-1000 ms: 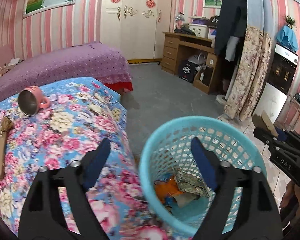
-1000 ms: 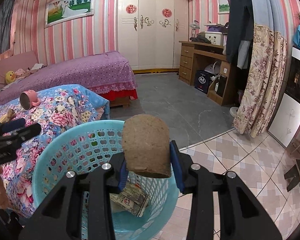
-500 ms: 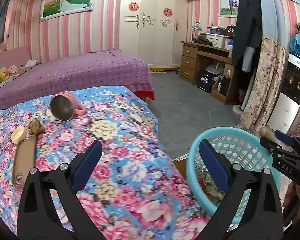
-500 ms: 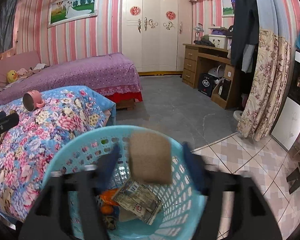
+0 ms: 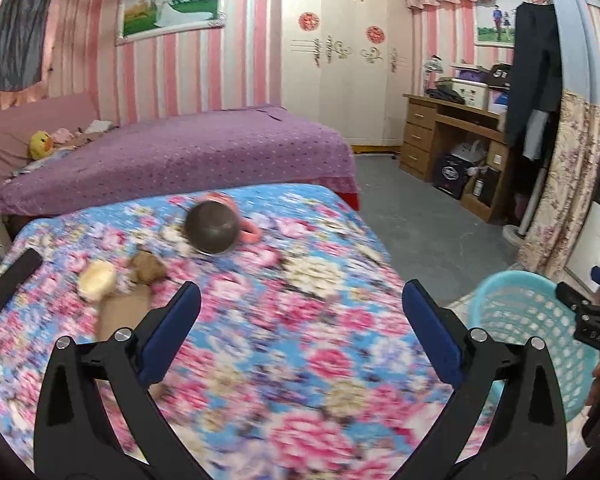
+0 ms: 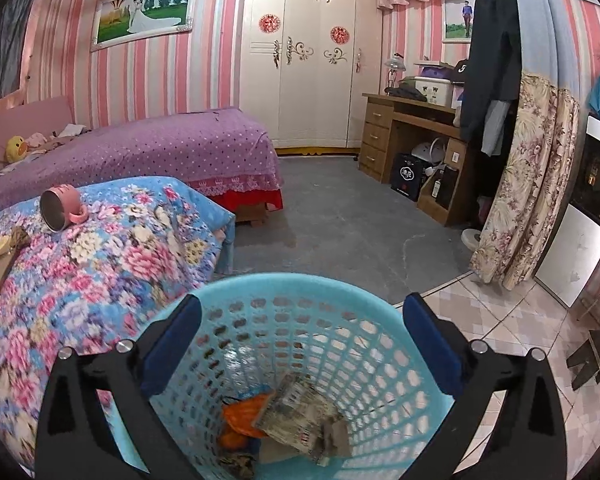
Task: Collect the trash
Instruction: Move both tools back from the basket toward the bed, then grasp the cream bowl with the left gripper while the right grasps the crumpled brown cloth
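Note:
The light blue trash basket (image 6: 300,292) stands on the floor beside the floral table (image 6: 112,264); inside lie an orange wrapper (image 6: 244,416), a printed packet (image 6: 296,416) and a brown piece (image 6: 336,436). My right gripper (image 6: 300,344) is open and empty right above the basket. My left gripper (image 5: 300,332) is open and empty over the floral table (image 5: 280,320). On the table lie a brown crumpled scrap (image 5: 146,268), a pale round lid (image 5: 96,286) and a flat cardboard piece (image 5: 120,316), ahead and left of the left gripper. The basket also shows in the left wrist view (image 5: 532,328).
A pink mug (image 5: 216,228) lies on its side on the table, also in the right wrist view (image 6: 62,208). A black phone (image 5: 16,284) lies at the table's left edge. A purple bed (image 6: 140,152), a wooden desk (image 6: 404,136) and a hanging curtain (image 6: 528,184) surround the grey floor.
My right gripper opened and the brown piece dropped into the basket. My left gripper swung left from over the basket to over the floral table.

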A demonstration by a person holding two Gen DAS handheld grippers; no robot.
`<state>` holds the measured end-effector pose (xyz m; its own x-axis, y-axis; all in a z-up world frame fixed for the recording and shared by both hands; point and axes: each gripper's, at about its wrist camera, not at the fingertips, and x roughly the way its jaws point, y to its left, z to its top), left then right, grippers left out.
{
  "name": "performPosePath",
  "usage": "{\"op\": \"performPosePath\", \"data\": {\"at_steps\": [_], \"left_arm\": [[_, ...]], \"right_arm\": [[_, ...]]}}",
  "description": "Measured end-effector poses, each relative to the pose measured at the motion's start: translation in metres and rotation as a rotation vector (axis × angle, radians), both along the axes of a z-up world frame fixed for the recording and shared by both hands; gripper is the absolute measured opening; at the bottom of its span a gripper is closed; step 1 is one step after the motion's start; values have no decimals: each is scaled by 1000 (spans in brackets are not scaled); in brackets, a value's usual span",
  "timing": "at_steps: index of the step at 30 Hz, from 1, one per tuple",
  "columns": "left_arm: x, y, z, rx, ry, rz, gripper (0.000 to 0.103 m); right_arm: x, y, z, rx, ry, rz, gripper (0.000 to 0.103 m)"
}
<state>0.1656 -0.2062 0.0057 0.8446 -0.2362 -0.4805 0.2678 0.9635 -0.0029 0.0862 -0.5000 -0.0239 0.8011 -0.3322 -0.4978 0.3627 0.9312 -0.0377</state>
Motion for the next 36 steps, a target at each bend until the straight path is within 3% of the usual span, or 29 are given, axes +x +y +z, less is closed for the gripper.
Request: {"op": "performPosePath", "data": {"at_steps": [11, 23, 28, 35, 36], "left_arm": [[50, 92, 5, 65, -6, 141, 97], [122, 198, -46, 3, 216, 328, 97], [149, 213, -63, -31, 293, 339, 97], [177, 207, -75, -11, 347, 335, 97], [180, 207, -78, -11, 359, 334, 92]], "right_arm": [[63, 75, 10, 23, -5, 124, 98], [144, 149, -2, 61, 28, 241, 98], [159, 159, -17, 77, 86, 252, 98], [174, 157, -26, 144, 107, 239, 98], [177, 158, -27, 145, 111, 240, 98]]}}
